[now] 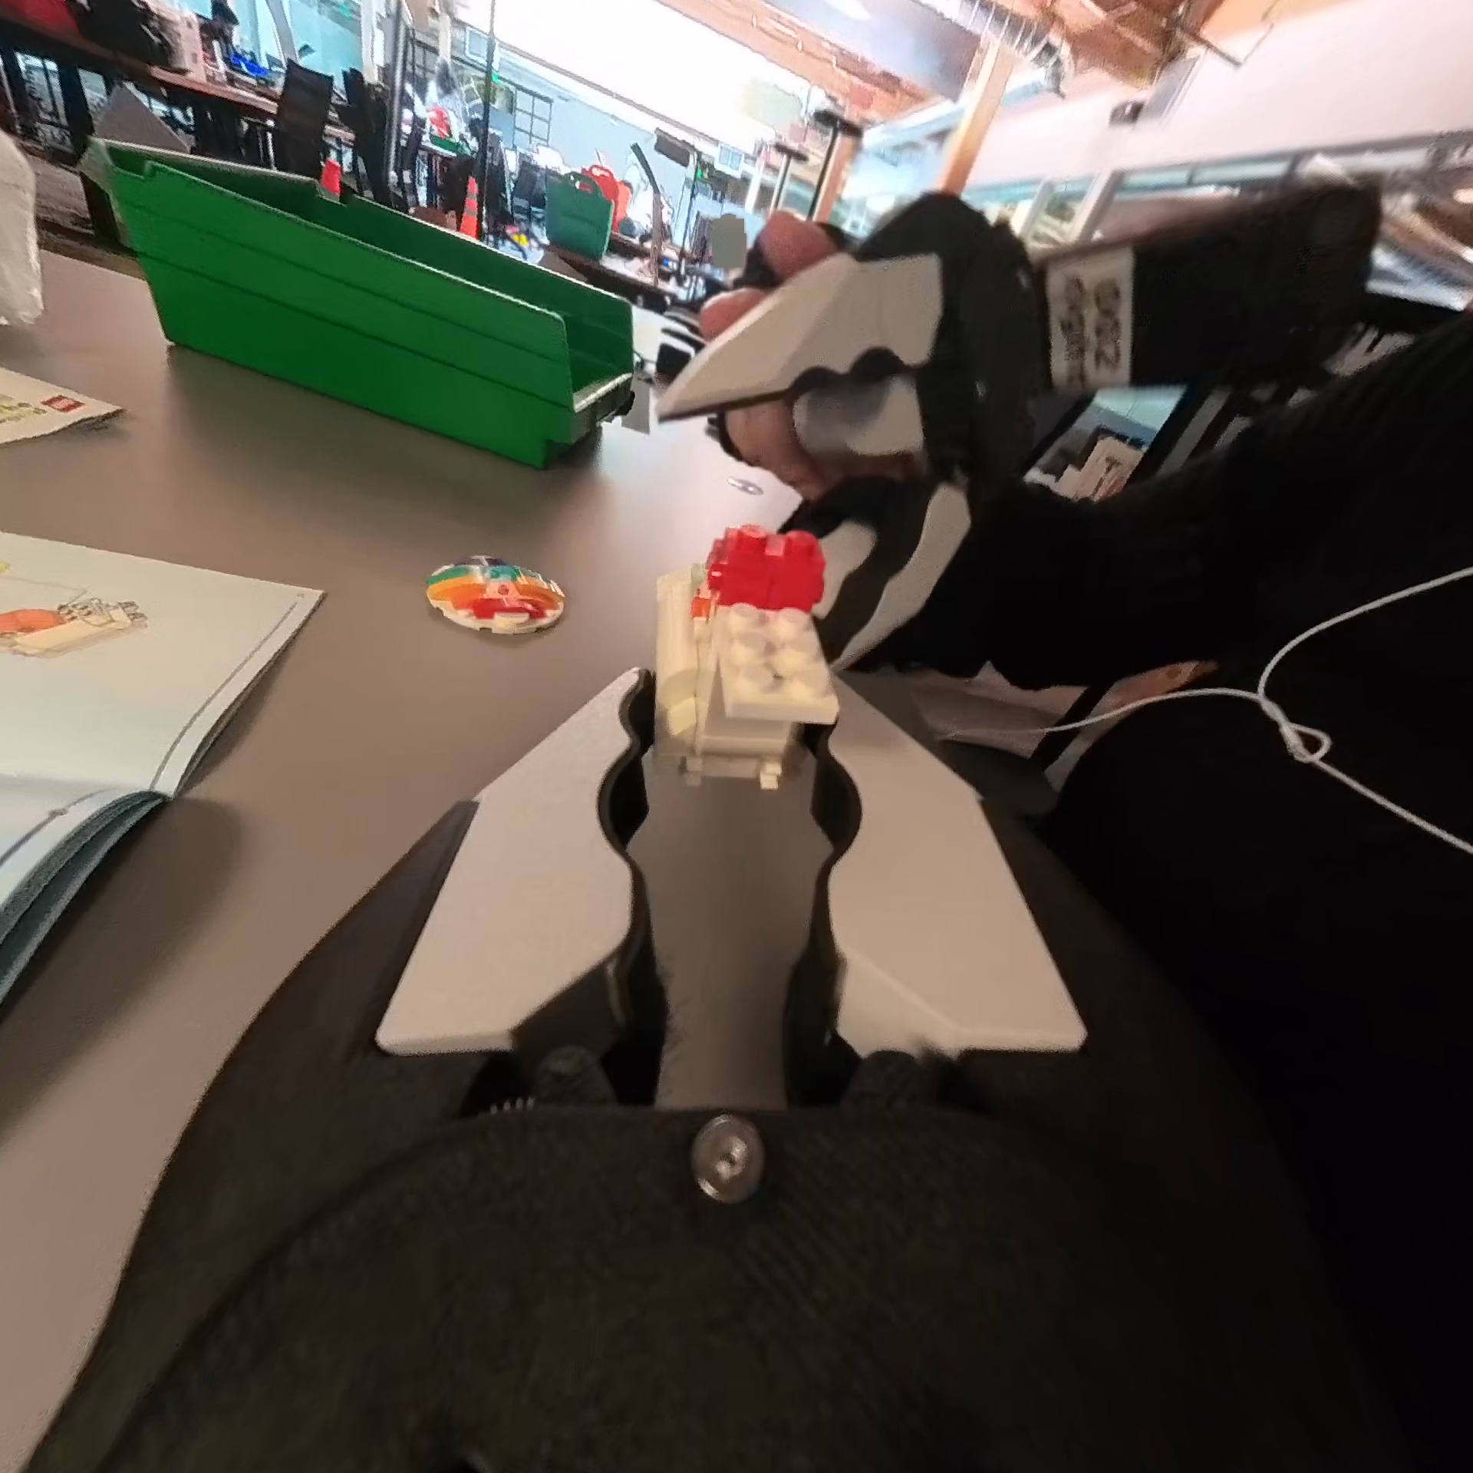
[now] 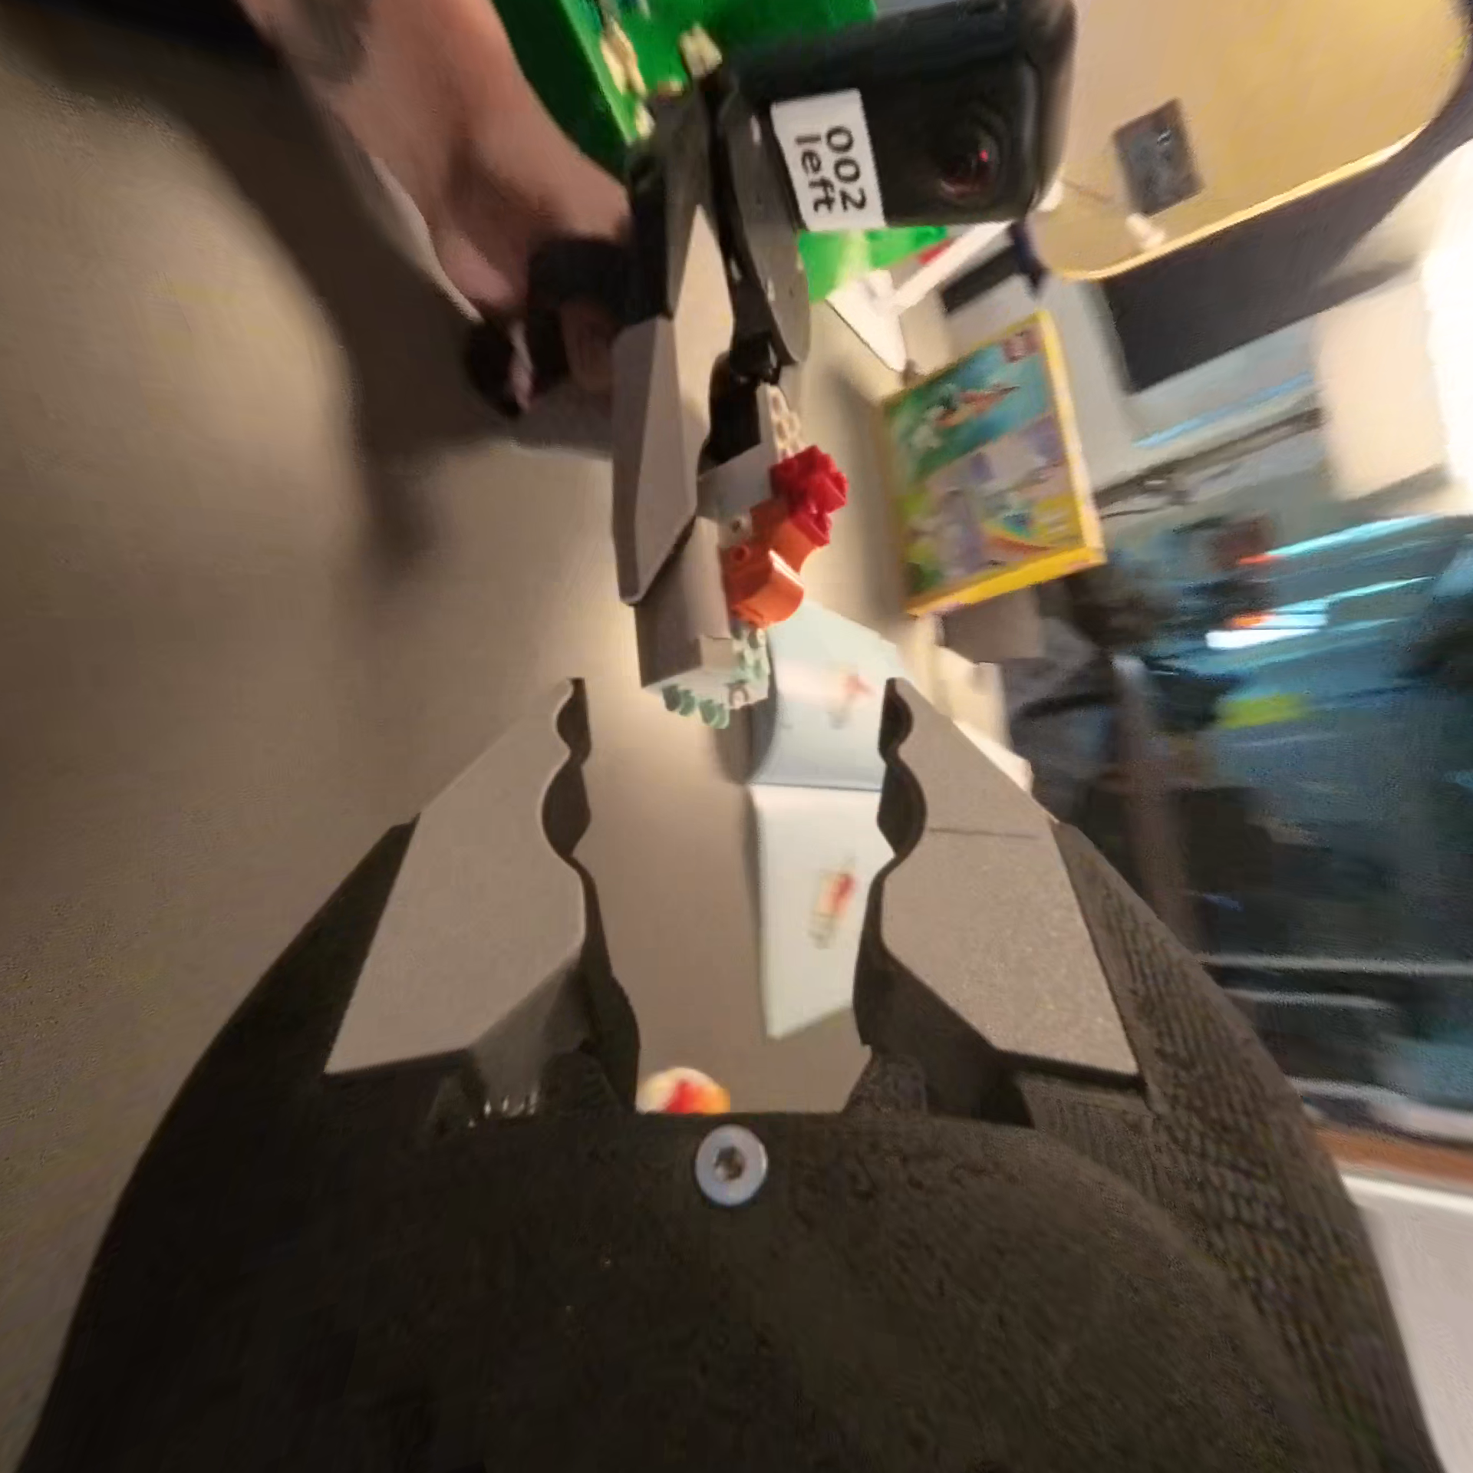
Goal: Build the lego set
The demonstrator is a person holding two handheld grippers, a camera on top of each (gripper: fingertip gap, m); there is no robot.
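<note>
My left gripper point(image 1: 737, 705) is shut on a small lego model point(image 1: 741, 677), a white body with studs on top and a red piece point(image 1: 765, 574) at its far end, held above the grey table point(image 1: 398, 717). My right gripper point(image 2: 731, 693) is open and empty, and the model point(image 2: 765, 542) hangs just beyond its tips, showing red, orange and pale green parts. In the left wrist view the right gripper's fingers point(image 1: 813, 335) spread above and below the red piece without touching it. The left gripper's finger point(image 2: 657, 494) covers part of the model.
Stacked green bins point(image 1: 359, 319) stand at the back left. An open instruction booklet point(image 1: 119, 677) lies at left, with a round colourful lego disc point(image 1: 496, 594) beside it. The lego box point(image 2: 996, 470) stands beyond the model. A white cord point(image 1: 1275, 717) crosses a dark sleeve at right. My two grippers' fingertips are within a few centimetres of each other. From either gripper's tips it is about 20 cm to the round colourful lego disc point(image 1: 496, 594).
</note>
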